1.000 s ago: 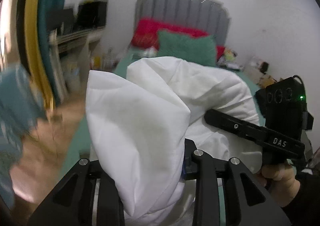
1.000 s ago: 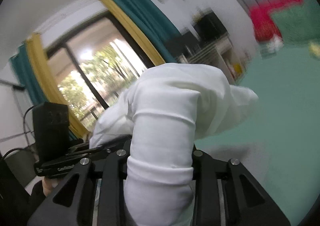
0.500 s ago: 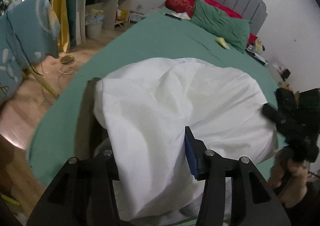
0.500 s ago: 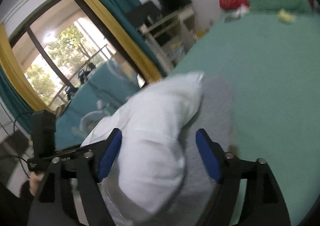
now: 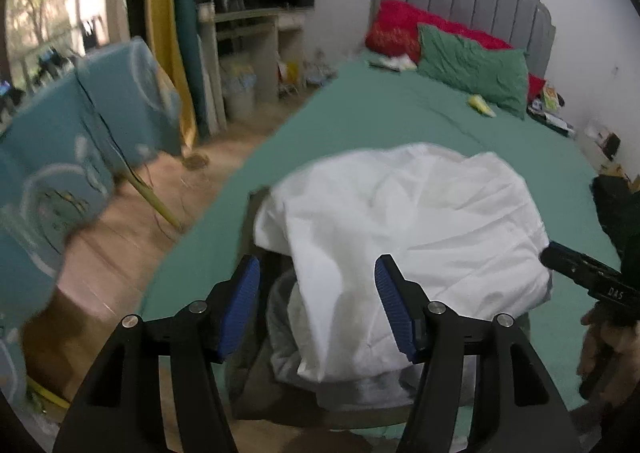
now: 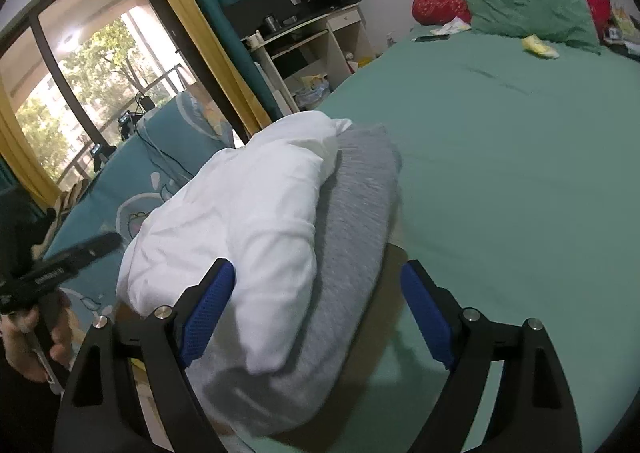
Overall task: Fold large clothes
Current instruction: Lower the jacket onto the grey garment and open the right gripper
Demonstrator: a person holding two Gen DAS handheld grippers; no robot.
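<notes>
Both hand-held grippers, left (image 5: 318, 303) and right (image 6: 318, 315), gape; only right view shows grey garment (image 6: 352, 221) beneath white garment (image 6: 240, 221).

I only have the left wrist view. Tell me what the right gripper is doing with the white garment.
Observer: The right gripper has its jaws open astride the white garment, not clamping it.
Operator: Report what lies under the white one.
Observer: A grey garment lies beneath it and sticks out toward the pillows.
Operator: Say where that stack sits on the bed.
Observer: At the near edge of the green bed sheet, on the window side.
</notes>
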